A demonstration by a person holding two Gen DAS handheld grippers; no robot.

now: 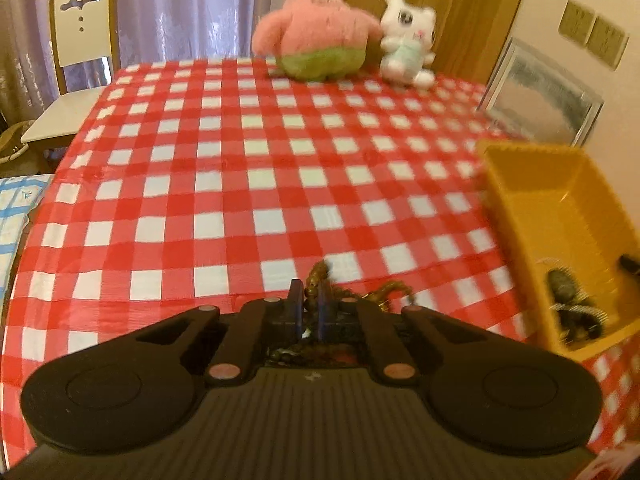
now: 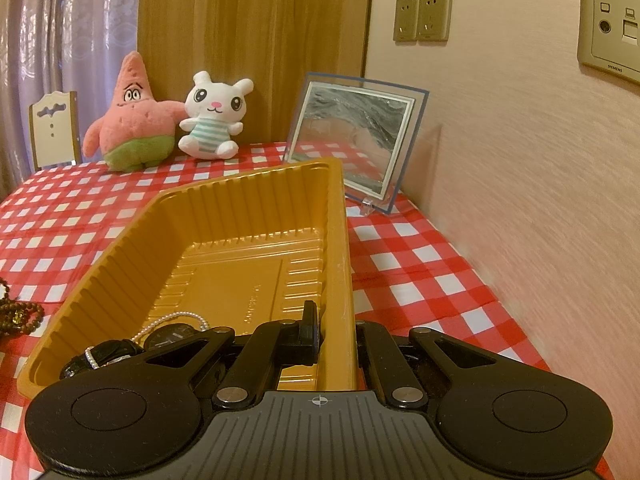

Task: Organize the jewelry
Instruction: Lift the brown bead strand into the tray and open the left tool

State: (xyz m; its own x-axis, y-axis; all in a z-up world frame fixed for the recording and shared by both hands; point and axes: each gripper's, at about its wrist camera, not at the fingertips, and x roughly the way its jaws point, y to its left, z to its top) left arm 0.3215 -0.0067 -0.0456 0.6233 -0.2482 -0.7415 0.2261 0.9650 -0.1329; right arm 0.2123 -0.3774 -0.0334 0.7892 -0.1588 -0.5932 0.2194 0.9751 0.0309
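Note:
My left gripper (image 1: 309, 296) is shut on a brown bead bracelet (image 1: 320, 272), held low over the red checked tablecloth; more of the beads (image 1: 390, 294) trail to the right of the fingers. The yellow plastic tray (image 1: 516, 216) stands to its right and holds dark jewelry (image 1: 568, 304). My right gripper (image 2: 336, 332) is shut on the tray's right wall (image 2: 340, 264). Inside the tray lie a black watch (image 2: 108, 354) and a pearl strand (image 2: 176, 318). The brown beads (image 2: 18, 314) show at the left edge of the right wrist view.
A pink star plush (image 2: 134, 120) and a white bunny plush (image 2: 214, 114) sit at the table's far edge. A framed picture (image 2: 352, 140) leans by the wall on the right. A white chair (image 1: 80, 40) stands beyond the table's left corner.

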